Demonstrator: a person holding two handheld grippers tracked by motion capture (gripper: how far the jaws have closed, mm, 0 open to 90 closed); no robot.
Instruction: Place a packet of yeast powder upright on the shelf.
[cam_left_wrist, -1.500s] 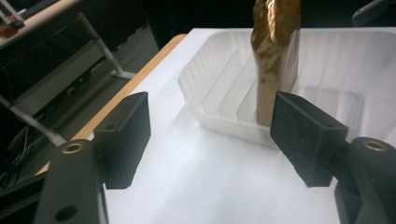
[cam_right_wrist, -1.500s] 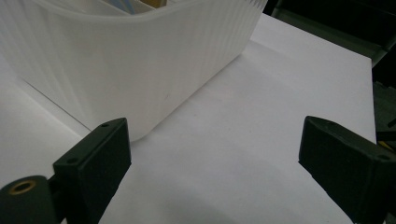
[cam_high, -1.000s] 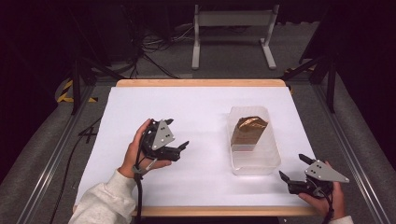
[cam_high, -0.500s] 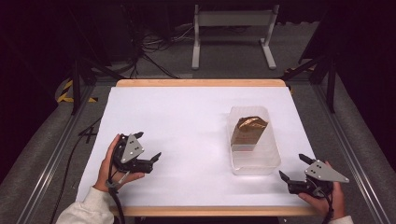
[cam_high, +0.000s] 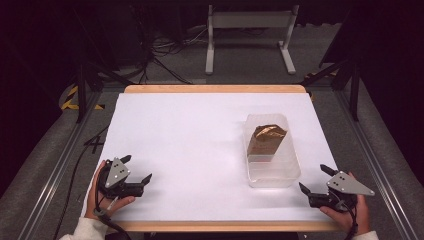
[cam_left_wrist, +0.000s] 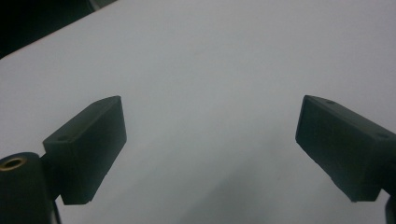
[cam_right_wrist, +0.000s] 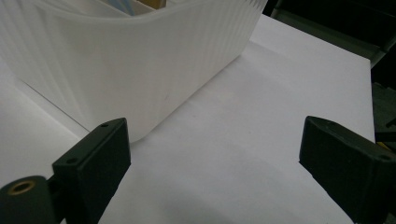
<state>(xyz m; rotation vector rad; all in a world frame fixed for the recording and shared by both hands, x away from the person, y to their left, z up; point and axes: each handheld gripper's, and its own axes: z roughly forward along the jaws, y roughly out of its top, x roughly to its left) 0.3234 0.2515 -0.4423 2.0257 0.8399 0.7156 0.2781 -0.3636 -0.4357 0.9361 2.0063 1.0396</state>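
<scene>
Both sets of jaws released, empty: left gripper at 7 o'clock on the counter, right gripper at 5. It's near the plastic tub, so a careless swing could probably knock it.

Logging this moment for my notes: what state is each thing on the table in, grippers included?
left gripper: open, holding nothing, over bare table.
right gripper: open, holding nothing, beside the bin.
clear plastic bin: upright, no lid.
brown packet: inside the bin, leaning.
</scene>
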